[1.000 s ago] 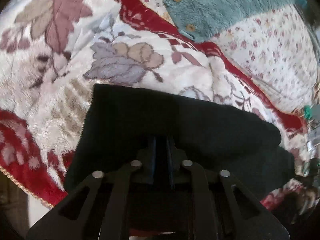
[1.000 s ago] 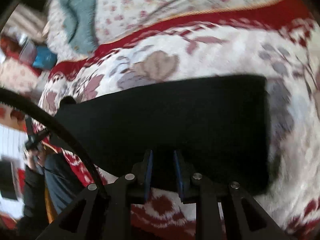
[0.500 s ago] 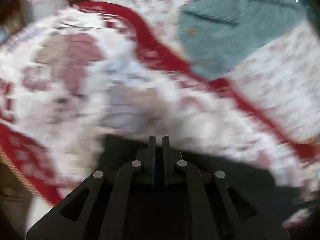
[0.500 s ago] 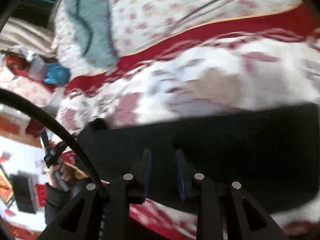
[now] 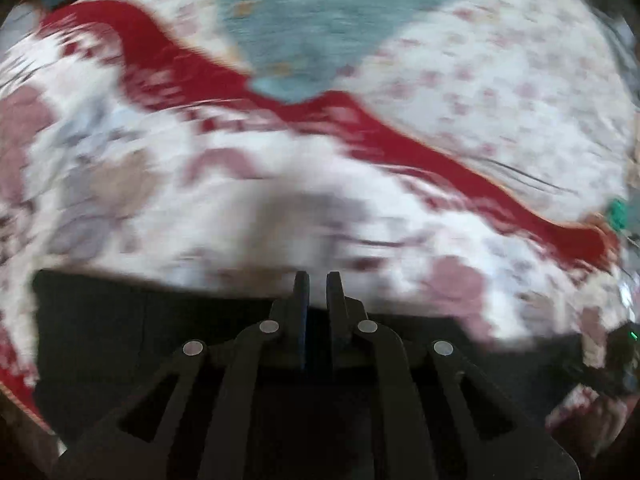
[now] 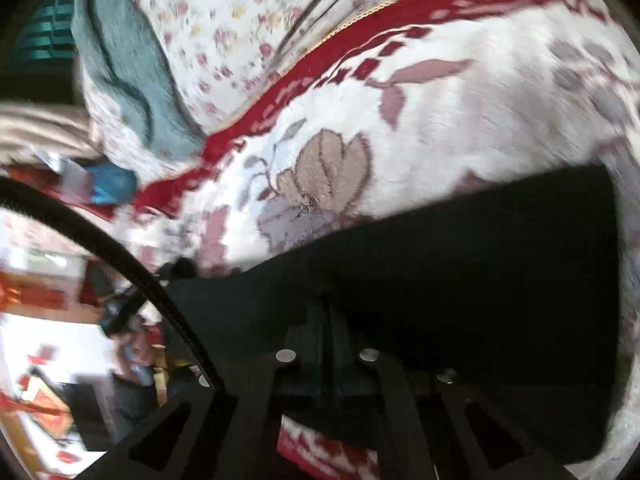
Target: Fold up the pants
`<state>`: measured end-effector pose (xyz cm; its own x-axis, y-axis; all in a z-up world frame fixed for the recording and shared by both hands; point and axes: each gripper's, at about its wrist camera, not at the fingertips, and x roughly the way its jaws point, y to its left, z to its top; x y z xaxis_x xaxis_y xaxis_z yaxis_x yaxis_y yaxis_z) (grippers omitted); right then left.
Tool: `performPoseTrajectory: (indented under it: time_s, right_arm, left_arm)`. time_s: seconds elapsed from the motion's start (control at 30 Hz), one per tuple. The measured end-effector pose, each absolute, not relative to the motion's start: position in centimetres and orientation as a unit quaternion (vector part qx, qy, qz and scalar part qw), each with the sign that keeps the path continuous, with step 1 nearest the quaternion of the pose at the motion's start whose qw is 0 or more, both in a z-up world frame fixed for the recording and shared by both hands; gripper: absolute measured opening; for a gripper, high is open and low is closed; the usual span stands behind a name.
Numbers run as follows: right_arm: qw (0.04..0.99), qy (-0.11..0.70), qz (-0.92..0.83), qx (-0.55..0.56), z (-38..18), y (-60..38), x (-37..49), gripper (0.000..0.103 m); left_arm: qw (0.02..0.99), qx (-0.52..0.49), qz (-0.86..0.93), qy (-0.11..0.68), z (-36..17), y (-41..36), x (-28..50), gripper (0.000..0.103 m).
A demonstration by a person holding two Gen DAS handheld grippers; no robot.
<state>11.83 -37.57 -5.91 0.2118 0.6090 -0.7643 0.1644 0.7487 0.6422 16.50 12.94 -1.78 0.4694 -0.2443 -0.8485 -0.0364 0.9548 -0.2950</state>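
Mid-fold: black pants (image 6: 460, 280) lie folded on the floral blanket (image 6: 460, 120). Right gripper (image 6: 330, 312) has just closed, pinching the near edge; left gripper (image 5: 316, 284) closed, whether on cloth unclear. Next: carry the edge over evenly. Only the right view shows the pants' far end; left view is blurred.

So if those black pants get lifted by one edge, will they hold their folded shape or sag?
Probably sag: the black pants lie limp, following the floral blanket beneath. The thick, matte cloth looks unlikely to slip. The right gripper, whose jaws have just been closing, is shut on the near edge, so the layers may hang apart if raised.
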Motion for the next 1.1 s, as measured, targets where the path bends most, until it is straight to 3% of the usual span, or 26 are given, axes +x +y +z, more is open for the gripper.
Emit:
performPoseTrajectory:
  time_s: [0.27,0.5,0.57,0.6,0.63,0.73,0.83,0.9,0.97,1.1]
  right_arm:
    - [0.708,0.593,0.159,0.349,-6.1,-39.5,11.3,0.001]
    - [0.705,0.567,0.192,0.381,-6.8,-40.4,10.6,0.001]
    - [0.706,0.565,0.192,0.381,-6.9,-40.2,10.6,0.001]
    - [0.706,0.564,0.192,0.382,-6.9,-40.2,10.6,0.001]
    - [0.707,0.563,0.192,0.382,-6.9,-40.1,10.7,0.001]
    - [0.707,0.564,0.194,0.38,-6.8,-40.1,10.6,0.001]
    - [0.712,0.565,0.194,0.369,-5.9,-40.3,10.8,0.003]
    - [0.754,0.52,0.163,0.367,-3.8,-41.8,10.2,0.006]
    - [0.772,0.482,0.14,0.39,-2.2,-43.9,9.2,0.009]
    - [0.782,0.472,0.087,0.399,-0.3,-45.9,6.4,0.017]
  left_arm:
    - [0.826,-0.173,-0.119,0.524,-6.1,7.8,17.7,0.008]
    - [0.864,-0.171,-0.119,0.459,-2.6,7.9,15.4,0.008]
    - [0.869,-0.162,-0.138,0.447,-1.9,6.9,14.5,0.014]
    - [0.865,-0.154,-0.139,0.456,-2.2,6.3,14.4,0.026]
    - [0.857,-0.139,-0.131,0.479,-3.1,5.5,14.5,0.031]
    - [0.857,-0.104,-0.092,0.497,-3.5,3.7,14.8,0.031]
    - [0.865,-0.156,-0.104,0.465,0.0,3.8,13.9,0.031]
    - [0.868,-0.191,-0.114,0.443,1.8,3.8,13.3,0.031]
    - [0.871,-0.217,-0.121,0.423,2.8,3.2,13.1,0.039]
    - [0.882,-0.186,-0.143,0.409,0.7,0.9,13.6,0.04]
